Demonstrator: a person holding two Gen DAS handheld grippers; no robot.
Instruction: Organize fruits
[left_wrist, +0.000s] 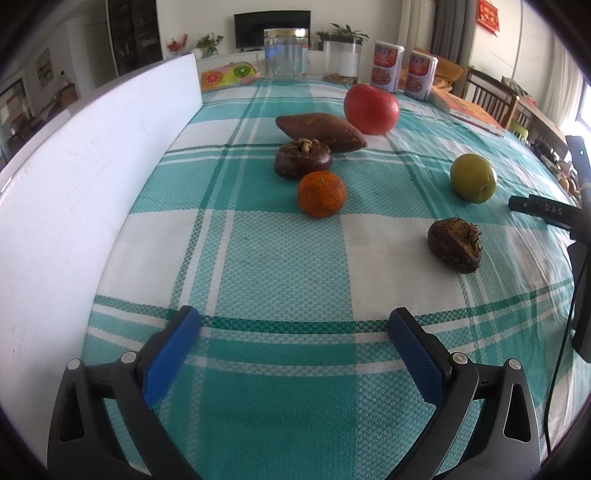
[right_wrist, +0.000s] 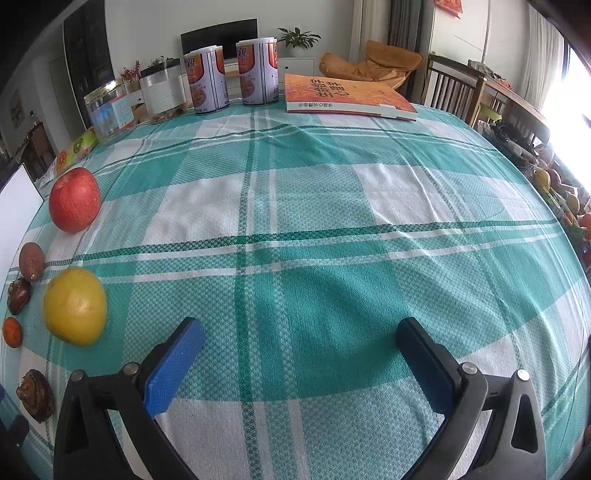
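Both wrist views low over tablecloth (left_wrist: 280, 258), sharing apple (left_wrist: 370, 108)

Right gripper (right_wrist: 301, 332) fingers (right_wrist: 177, 363) spread wide over bare checked cloth (right_wrist: 314, 229), nothing between. Apple (right_wrist: 74, 199), yellow fruit (right_wrist: 75, 305) far left; book (right_wrist: 347, 96) at rear.

The letters "DAS" stand in white on the black hand-held gripper (left_wrist: 546, 212) at the bench's right edge. The orange book (right_wrist: 347, 96) and two cans (right_wrist: 236, 75) at the far edge bear Chinese print, too small to read surely.
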